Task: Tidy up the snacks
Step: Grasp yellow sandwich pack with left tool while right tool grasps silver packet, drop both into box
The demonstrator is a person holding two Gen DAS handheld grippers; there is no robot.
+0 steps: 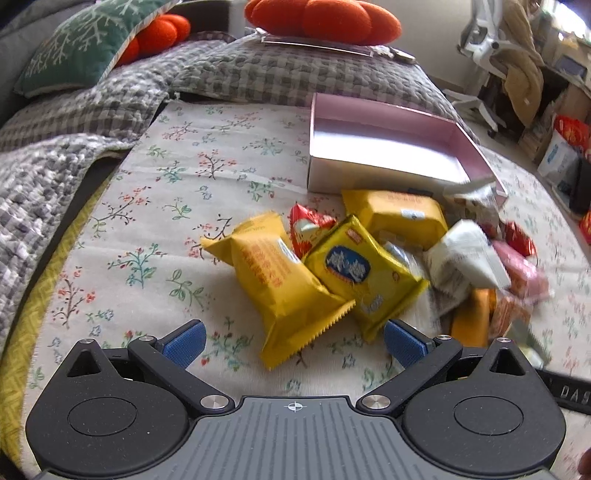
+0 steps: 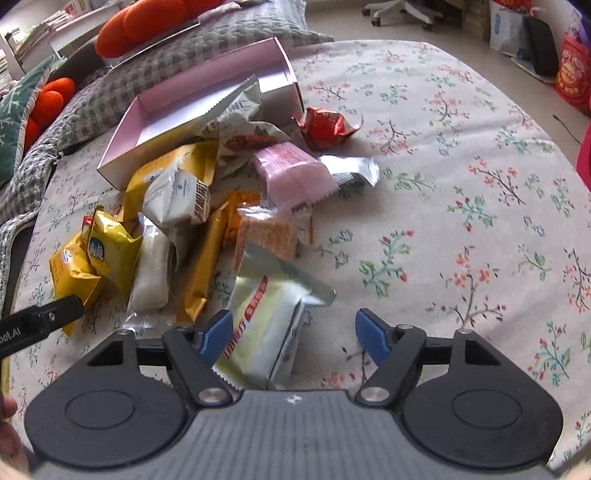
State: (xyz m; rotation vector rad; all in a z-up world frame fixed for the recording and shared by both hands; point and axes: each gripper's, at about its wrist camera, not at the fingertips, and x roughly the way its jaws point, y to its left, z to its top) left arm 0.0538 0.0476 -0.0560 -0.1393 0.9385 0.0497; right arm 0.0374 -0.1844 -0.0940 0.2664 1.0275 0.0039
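Note:
A pile of snack packets lies on a floral cloth beside an empty pink box (image 1: 388, 147); the box also shows in the right wrist view (image 2: 207, 99). My left gripper (image 1: 293, 341) is open, its jaws on either side of the near end of a yellow packet (image 1: 280, 291). More yellow packets (image 1: 362, 273) lie behind it. My right gripper (image 2: 293, 338) is open, and a pale green packet with red lettering (image 2: 262, 332) lies between its jaws, close to the left finger. A pink packet (image 2: 291, 173) and a red wrapper (image 2: 325, 125) lie further off.
Grey checked quilts (image 1: 258, 70), orange cushions (image 1: 321, 16) and a green pillow (image 1: 81, 40) lie behind the box. A white office chair (image 1: 487, 48) and bags stand on the floor at right. The left gripper's body (image 2: 40, 321) shows at the right view's left edge.

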